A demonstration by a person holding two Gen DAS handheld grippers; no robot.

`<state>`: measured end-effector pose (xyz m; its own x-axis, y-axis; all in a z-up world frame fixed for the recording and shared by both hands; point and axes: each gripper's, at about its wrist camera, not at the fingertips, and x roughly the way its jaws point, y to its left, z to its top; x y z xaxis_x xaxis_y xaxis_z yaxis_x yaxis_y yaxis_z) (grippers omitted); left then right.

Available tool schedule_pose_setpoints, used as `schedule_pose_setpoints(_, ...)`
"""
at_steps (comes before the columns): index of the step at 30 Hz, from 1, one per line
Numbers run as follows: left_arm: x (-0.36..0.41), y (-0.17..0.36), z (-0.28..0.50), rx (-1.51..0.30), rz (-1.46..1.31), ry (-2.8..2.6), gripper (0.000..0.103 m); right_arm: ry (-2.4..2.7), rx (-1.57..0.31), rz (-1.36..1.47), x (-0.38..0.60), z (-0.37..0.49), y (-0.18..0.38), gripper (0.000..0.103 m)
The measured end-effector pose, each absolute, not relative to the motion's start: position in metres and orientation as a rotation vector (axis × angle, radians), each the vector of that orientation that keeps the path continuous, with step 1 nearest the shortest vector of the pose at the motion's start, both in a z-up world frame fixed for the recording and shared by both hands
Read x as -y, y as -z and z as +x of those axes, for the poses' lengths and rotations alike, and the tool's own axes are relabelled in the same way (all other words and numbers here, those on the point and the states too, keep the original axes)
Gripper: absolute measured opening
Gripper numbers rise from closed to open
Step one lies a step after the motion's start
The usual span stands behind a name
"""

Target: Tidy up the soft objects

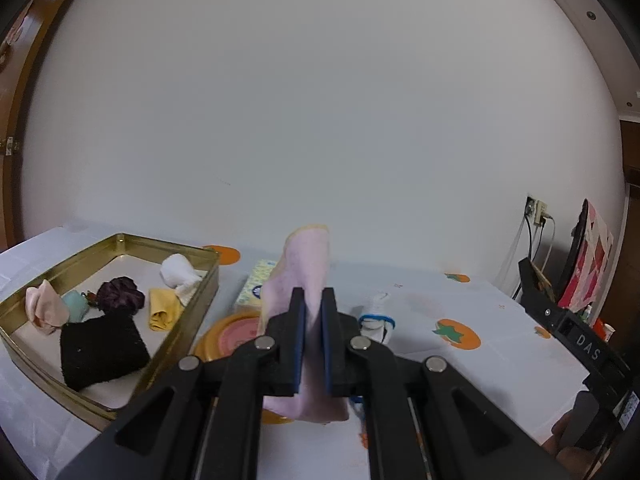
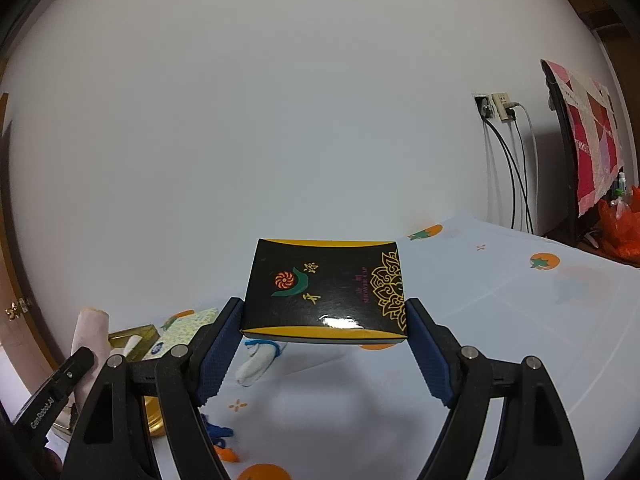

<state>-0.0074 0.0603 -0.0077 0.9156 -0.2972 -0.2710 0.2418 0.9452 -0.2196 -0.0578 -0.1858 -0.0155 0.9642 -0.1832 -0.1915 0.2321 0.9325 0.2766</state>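
My left gripper (image 1: 313, 300) is shut on a folded pink cloth (image 1: 304, 268) and holds it upright above the table. A gold tin tray (image 1: 208, 280) at the left holds a black cloth (image 1: 102, 350), a dark purple scrunchie (image 1: 120, 294), a yellow cloth (image 1: 164, 308), a white sock (image 1: 178, 272) and a peach cloth (image 1: 44, 308). My right gripper (image 2: 326, 316) is shut on a black and yellow shower cap box (image 2: 326, 294), held above the table. The pink cloth also shows at the left in the right wrist view (image 2: 90, 336).
A white rolled sock with a blue band (image 1: 376, 318) lies on the tablecloth (image 1: 500, 344), also in the right wrist view (image 2: 258, 360). A tissue pack (image 1: 256, 282) and an orange plate (image 1: 228, 336) sit beside the tray. Black equipment (image 1: 580, 336) stands at right.
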Motion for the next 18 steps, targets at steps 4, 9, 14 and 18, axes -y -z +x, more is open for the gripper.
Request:
schedule_pose_setpoints(4,-0.068,0.007,-0.008,-0.302,-0.183,0.268,0.005,0.19,-0.169,0.299,0.175,-0.056,0.016,0.081)
schedule_pose_setpoints(9,-0.079,0.007,-0.008,-0.303,-0.195,0.257,0.005,0.152,-0.175,0.285,0.156,-0.053,0.017,0.081)
schedule_pose_setpoints(14,-0.092,0.007,-0.009,-0.3,-0.204,0.243,0.005,0.118,-0.173,0.265,0.138,-0.049,0.017,0.081)
schedule_pose_setpoints(18,-0.103,0.007,-0.01,-0.286,-0.195,0.216,0.005,0.092,-0.175,0.239,0.122,-0.044,0.016,0.081)
